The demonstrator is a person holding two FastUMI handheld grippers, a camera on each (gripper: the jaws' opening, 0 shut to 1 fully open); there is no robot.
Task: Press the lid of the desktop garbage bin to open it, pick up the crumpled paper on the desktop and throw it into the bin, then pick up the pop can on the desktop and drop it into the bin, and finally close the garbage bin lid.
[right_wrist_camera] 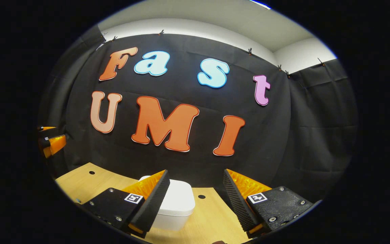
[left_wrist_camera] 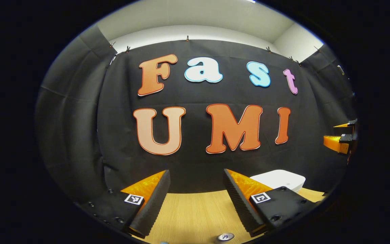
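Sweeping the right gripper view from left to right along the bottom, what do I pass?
The left gripper at the far left edge → the right gripper's own left finger → the white garbage bin, lid closed → a small hole in the wooden desktop → its right finger.

White garbage bin on pale wood-grain desktop.

My wooden desktop carries the white garbage bin, lid shut, towards the far side; what looks like a can top sits nearer.
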